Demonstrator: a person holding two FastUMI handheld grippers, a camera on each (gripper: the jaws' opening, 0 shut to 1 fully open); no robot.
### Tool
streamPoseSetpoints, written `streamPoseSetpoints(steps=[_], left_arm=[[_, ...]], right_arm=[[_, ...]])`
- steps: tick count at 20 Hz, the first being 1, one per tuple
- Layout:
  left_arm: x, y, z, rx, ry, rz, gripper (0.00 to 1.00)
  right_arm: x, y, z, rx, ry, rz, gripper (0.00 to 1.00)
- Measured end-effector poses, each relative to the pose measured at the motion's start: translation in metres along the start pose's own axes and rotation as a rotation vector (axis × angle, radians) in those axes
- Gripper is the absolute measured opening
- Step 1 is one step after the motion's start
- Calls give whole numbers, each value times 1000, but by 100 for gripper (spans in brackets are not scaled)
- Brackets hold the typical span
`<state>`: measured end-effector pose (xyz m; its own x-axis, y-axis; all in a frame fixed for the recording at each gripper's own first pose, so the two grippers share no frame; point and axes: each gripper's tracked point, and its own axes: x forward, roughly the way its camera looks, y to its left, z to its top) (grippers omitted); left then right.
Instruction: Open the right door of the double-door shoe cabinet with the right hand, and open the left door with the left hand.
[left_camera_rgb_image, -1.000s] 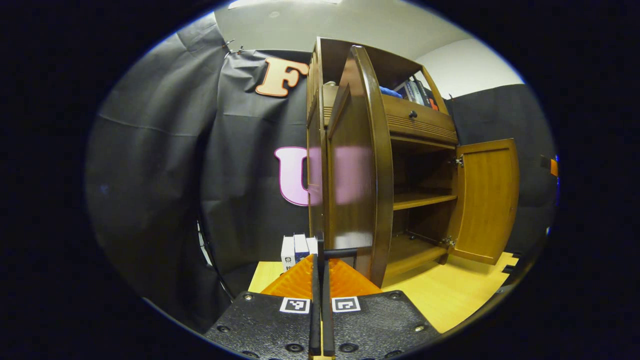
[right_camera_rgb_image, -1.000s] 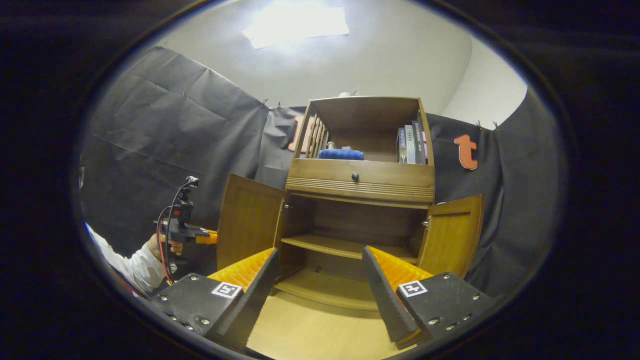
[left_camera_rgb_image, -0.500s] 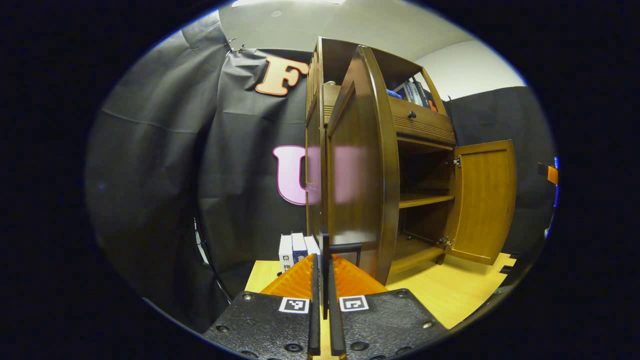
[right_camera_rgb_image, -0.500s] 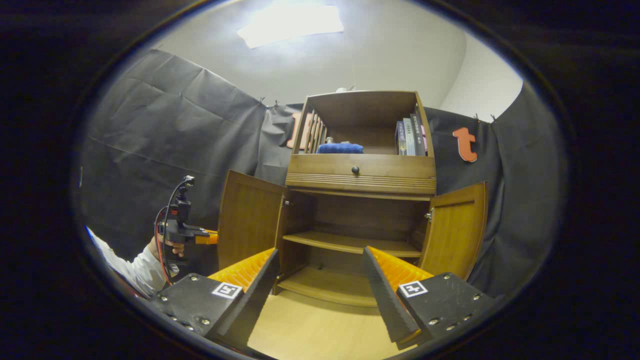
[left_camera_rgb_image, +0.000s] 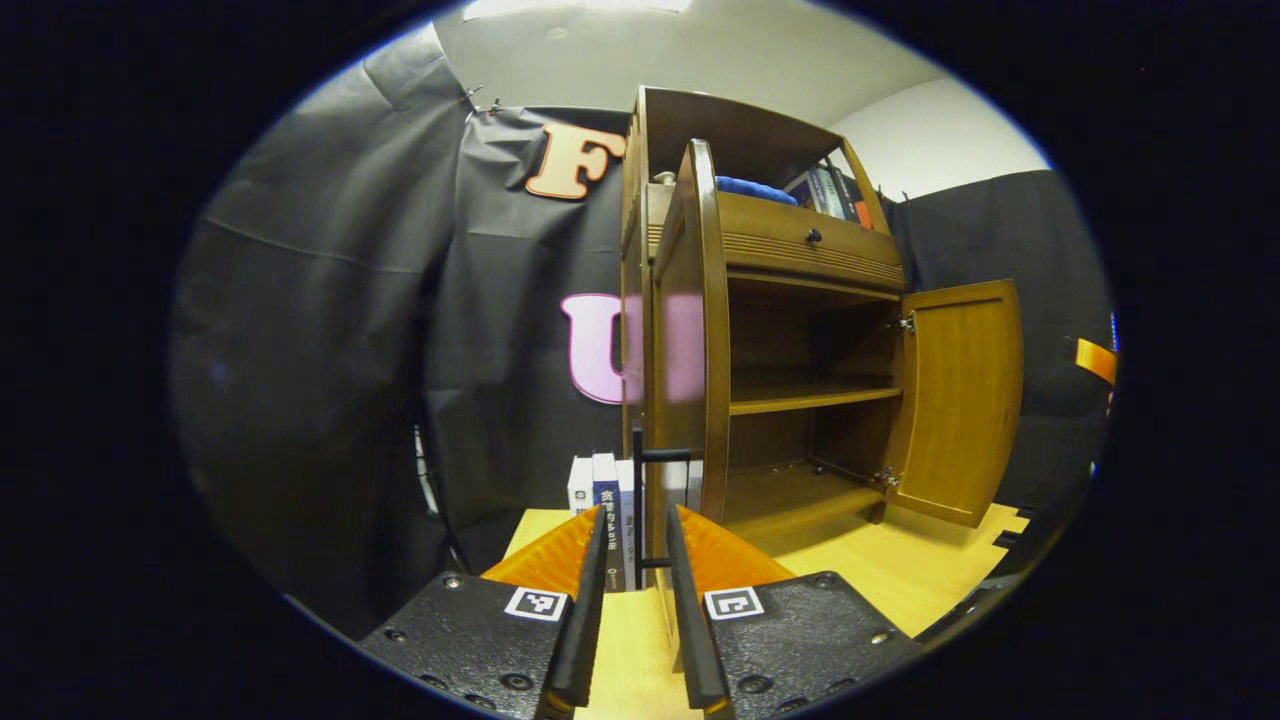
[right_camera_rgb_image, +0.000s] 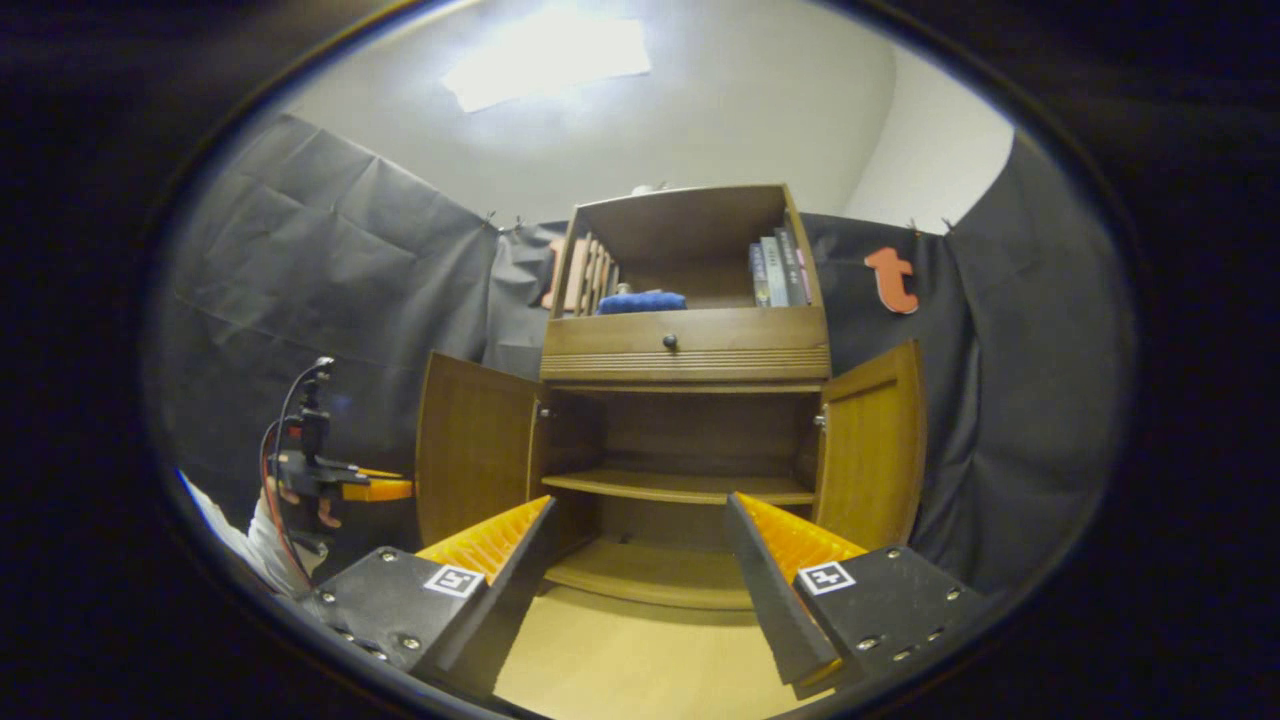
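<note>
While doors (right_camera_rgb_image: 478, 440) gape — books (left_camera_rgb_image: 600, 500) flank cabinet (right_camera_rgb_image: 690, 350).

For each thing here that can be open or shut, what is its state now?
Left brown wooden cabinet door: open.
Right brown wooden cabinet door: open.
Wooden drawer with a dark round knob: shut.
Left gripper: jaws open, black bar handle between them, released.
Right gripper: jaws open, holding nothing.

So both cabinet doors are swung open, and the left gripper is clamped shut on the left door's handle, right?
Not quite. In the left gripper view the left gripper is open, its fingers apart on either side of the handle. Both doors are open.
</note>
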<state>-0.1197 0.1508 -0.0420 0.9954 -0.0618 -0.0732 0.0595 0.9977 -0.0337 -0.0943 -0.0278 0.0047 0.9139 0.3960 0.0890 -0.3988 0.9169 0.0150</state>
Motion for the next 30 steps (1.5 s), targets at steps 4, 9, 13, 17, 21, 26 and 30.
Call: streamPoseSetpoints(steps=[4,9,13,17,21,26,30], left_arm=[[-31,-7,21,11,-50,69,73],[-47,-11,41,34,-78,173,94],[-38,-37,43,16,-49,151,92],[-28,-60,45,17,-40,121,94],[-20,-78,47,46,-46,104,94],[-8,-105,50,60,-56,68,92],[11,-128,54,70,-53,48,92]], right_arm=[[-20,-13,12,-12,-40,-36,98],[-38,-17,13,-62,-18,-52,98],[-43,3,15,-102,-6,-21,98],[-42,17,20,-142,-33,-12,98],[-36,17,15,-193,-39,-24,98],[-2,17,-1,-169,-13,-13,98],[22,-1,-14,-161,29,-33,98]])
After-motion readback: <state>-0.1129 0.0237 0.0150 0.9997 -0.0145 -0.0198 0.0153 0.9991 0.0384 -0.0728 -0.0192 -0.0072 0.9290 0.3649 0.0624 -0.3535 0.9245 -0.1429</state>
